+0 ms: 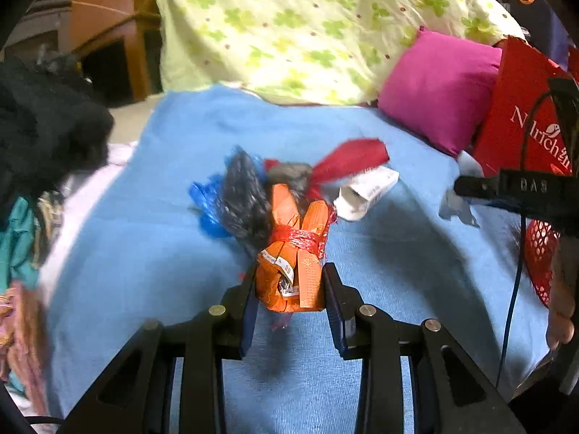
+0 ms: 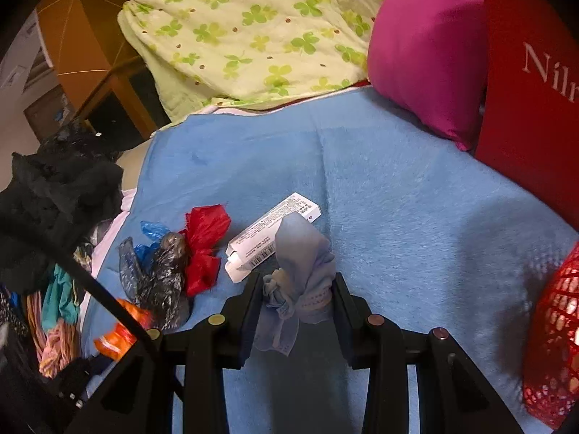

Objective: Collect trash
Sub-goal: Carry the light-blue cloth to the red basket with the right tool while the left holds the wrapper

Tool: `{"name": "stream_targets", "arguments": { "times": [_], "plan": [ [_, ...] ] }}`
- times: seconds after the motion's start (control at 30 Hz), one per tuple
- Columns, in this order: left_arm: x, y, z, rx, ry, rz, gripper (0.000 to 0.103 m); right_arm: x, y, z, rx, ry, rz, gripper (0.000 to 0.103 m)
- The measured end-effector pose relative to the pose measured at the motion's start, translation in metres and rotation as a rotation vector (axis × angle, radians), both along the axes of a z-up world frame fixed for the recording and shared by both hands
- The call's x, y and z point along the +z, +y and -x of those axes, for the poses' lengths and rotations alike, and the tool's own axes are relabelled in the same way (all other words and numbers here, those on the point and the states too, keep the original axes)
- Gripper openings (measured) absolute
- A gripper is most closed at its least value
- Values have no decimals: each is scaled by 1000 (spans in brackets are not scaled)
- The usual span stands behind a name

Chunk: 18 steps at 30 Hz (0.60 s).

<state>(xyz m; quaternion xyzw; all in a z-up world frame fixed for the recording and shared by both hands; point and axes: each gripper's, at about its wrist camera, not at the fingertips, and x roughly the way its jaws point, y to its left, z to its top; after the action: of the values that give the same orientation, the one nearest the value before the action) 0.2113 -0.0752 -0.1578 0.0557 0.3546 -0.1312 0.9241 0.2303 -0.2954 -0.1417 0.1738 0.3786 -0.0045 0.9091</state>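
The left gripper [image 1: 289, 285] is clamped on an orange wrapper bundle [image 1: 295, 271] tied with red string, held above the blue blanket [image 1: 163, 253] on the bed. The right gripper [image 2: 296, 296] pinches a pale blue rag [image 2: 300, 264], also lifted off the blanket. More trash lies on the blanket to the left: a white carton [image 2: 271, 235], red plastic [image 2: 204, 246], and a grey bag [image 2: 163, 282]. A pink pillow [image 2: 427, 54] and a red bag [image 2: 535, 90] sit at the far right.
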Motion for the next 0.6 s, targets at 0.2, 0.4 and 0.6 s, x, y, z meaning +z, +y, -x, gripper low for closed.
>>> {"name": "stream_targets", "arguments": {
  "times": [0.2, 0.4, 0.6],
  "plan": [
    [30, -9, 21, 10, -67, -20, 36, 9, -10, 19, -7, -37, -28, 40],
    [59, -25, 39, -10, -132, -54, 36, 28, -13, 38, -10, -135, -14, 40],
    [86, -42, 59, -35, -188, -75, 36, 49, -18, 62, -14, -242, -8, 40]
  ]
}}
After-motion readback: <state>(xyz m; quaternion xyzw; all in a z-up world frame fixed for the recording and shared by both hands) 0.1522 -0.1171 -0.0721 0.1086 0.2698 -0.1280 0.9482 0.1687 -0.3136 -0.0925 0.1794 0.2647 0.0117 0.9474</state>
